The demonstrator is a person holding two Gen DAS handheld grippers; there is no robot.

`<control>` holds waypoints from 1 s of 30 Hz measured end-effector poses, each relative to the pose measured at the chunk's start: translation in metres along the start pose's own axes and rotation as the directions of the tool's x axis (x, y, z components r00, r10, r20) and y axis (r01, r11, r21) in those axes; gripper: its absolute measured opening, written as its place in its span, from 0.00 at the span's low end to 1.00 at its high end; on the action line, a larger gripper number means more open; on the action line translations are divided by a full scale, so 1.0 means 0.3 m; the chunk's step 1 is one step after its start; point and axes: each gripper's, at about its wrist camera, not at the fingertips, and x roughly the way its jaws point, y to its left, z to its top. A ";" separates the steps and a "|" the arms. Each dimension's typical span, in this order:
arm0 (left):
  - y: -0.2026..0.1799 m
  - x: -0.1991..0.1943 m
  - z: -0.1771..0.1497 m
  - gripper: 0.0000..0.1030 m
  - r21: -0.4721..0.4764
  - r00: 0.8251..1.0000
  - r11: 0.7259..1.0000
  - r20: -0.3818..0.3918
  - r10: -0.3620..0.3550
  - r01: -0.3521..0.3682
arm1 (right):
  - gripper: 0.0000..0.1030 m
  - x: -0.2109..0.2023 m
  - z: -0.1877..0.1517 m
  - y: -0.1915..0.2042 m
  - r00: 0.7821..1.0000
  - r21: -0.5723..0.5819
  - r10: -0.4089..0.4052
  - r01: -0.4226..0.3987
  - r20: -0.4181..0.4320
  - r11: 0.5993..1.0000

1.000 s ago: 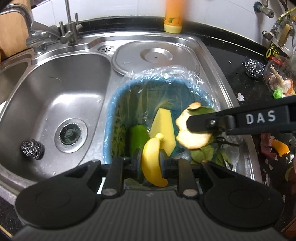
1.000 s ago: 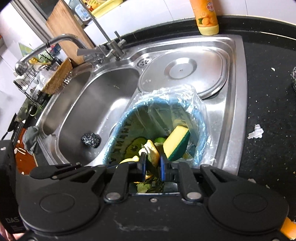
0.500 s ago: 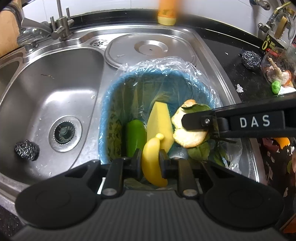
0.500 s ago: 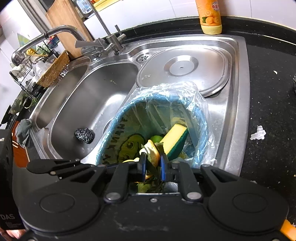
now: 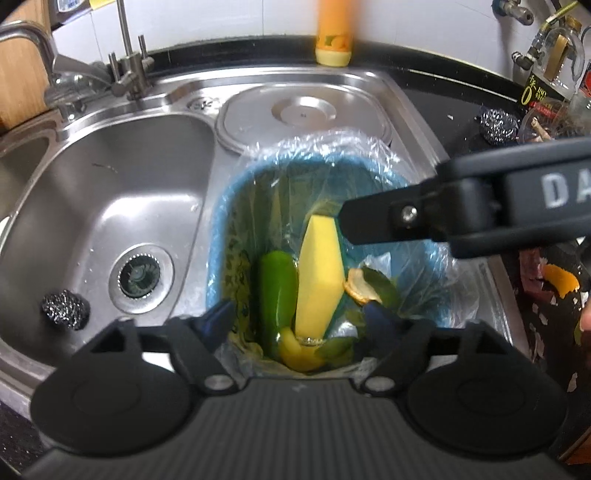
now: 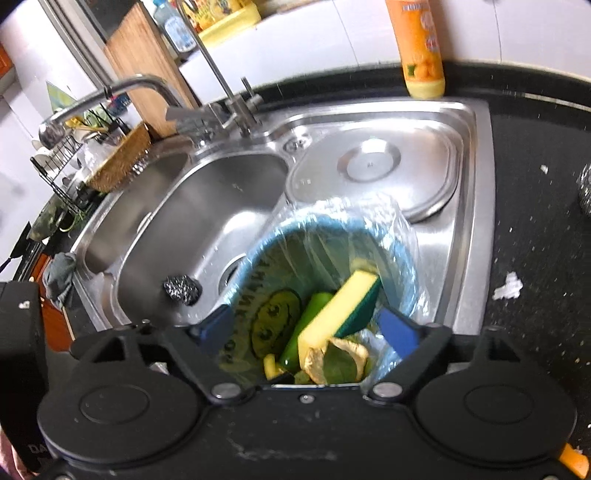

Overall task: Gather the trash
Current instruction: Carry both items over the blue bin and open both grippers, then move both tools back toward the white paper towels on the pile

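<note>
A blue bin lined with clear plastic stands in the sink's right compartment. In it lie a yellow sponge, a green pepper, a banana peel, an orange peel and leaves. My left gripper hangs over the bin's near edge, jaws opening, with nothing pressed between them. My right gripper is also above the bin, jaws opening and free of the sponge and orange peel below. One of its fingers reaches in from the right.
A steel scourer lies by the drain in the left basin. A steel lid sits behind the bin, and an orange bottle stands at the wall. Peel scraps and a paper scrap litter the black counter.
Both grippers went from shut to wide open. The banana peel fell from the left one and the orange peel from the right one, and both now lie in the bin.
</note>
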 end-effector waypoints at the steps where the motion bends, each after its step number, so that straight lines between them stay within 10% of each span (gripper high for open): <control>1: -0.003 -0.006 0.003 0.89 0.001 1.000 1.000 0.007 0.006 -0.006 | 0.93 -0.010 0.001 0.003 1.000 -0.004 -0.001 0.001 0.010 1.000; 30: -0.428 -0.073 0.161 1.00 0.143 0.989 0.984 0.089 -0.120 0.107 | 1.00 -0.380 -0.083 -0.307 0.975 0.153 -0.148 0.123 0.166 0.981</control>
